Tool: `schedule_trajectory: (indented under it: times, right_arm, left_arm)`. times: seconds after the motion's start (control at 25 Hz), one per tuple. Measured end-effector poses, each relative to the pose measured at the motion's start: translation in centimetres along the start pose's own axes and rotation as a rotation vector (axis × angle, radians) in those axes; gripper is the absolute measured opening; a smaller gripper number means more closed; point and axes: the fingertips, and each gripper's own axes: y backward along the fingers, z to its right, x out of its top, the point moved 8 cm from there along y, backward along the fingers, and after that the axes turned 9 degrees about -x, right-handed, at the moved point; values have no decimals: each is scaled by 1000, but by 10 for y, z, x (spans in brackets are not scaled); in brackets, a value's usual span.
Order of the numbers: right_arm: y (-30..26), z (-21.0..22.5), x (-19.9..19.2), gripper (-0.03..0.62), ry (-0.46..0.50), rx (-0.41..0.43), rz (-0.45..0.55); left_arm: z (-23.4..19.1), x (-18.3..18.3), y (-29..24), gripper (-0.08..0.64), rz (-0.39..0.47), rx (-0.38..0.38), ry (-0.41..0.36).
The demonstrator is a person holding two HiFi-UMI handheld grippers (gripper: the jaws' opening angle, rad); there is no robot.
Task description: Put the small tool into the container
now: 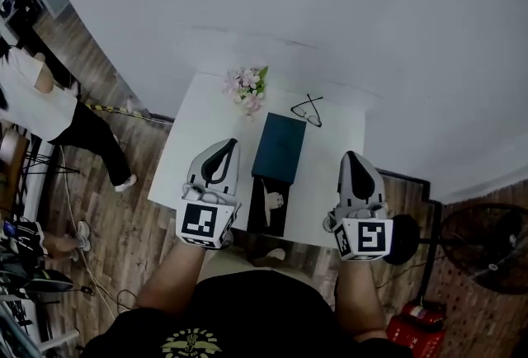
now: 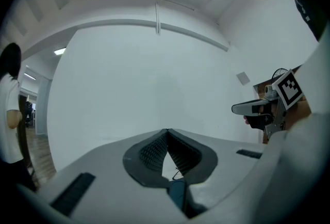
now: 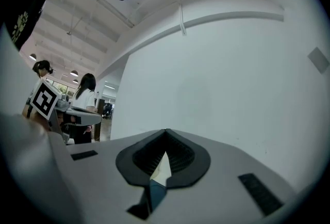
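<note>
The white tabletop (image 1: 330, 158) carries a dark teal container (image 1: 279, 146), lying open with its black half (image 1: 262, 220) nearest the person. The left gripper (image 1: 229, 143) is held above the tabletop just left of the container, and the right gripper (image 1: 350, 157) well to its right. Both point level, each with its fingers pressed together on nothing. Beyond the container stand pink flowers (image 1: 247, 88), with eyeglasses (image 1: 308, 110) to their right. A small white object (image 1: 275, 200), seemingly the tool, lies in the container's black half.
</note>
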Motion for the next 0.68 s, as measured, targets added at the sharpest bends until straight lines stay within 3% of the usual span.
schedule_trajectory:
  times: [0.68]
  right_arm:
    - [1, -20, -27, 2, -33, 60, -101]
  left_arm:
    - [7, -28, 19, 6, -88, -12, 14]
